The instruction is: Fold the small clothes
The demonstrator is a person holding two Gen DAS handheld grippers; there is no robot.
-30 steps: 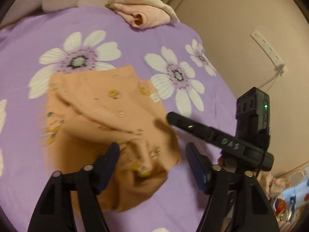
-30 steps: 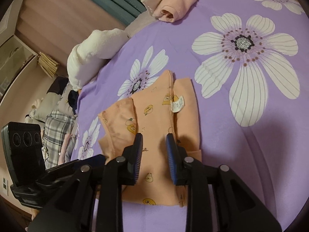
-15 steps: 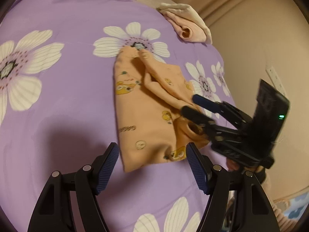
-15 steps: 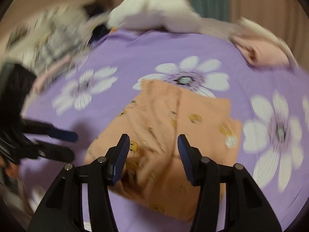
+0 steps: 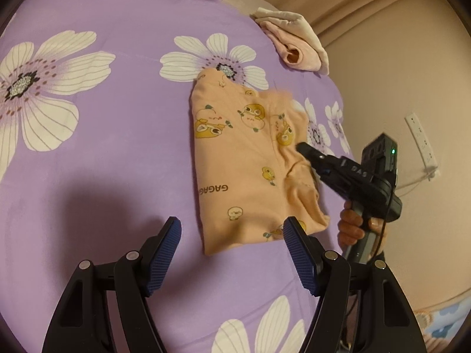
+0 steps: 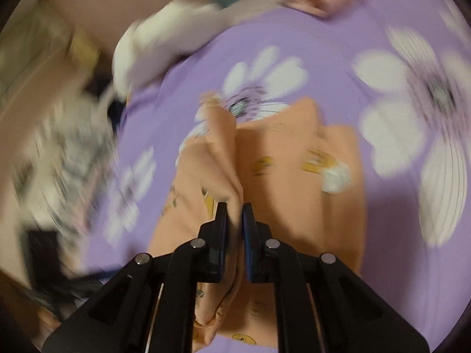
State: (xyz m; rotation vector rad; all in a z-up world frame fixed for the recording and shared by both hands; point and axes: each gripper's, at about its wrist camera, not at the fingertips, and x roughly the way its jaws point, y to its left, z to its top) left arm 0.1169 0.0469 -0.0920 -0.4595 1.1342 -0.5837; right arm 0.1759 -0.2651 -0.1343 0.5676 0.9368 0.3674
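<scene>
My right tool [image 6: 234, 214] is closing, pinching a raised fold of the orange shirt [image 5: 247, 161]. My left tool [image 5: 232, 235] is hanging spread wide, touching nothing, just near of the shirt's hem. The shirt is lying on the purple flowered bed [image 5: 103, 123]; a pink bundle [image 5: 294, 50] is sitting at the far edge by the wall.

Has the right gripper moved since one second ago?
Yes. In the left wrist view the right gripper now reaches onto the orange garment, its jaws closing on a fold, with the wall power strip behind it.
</scene>
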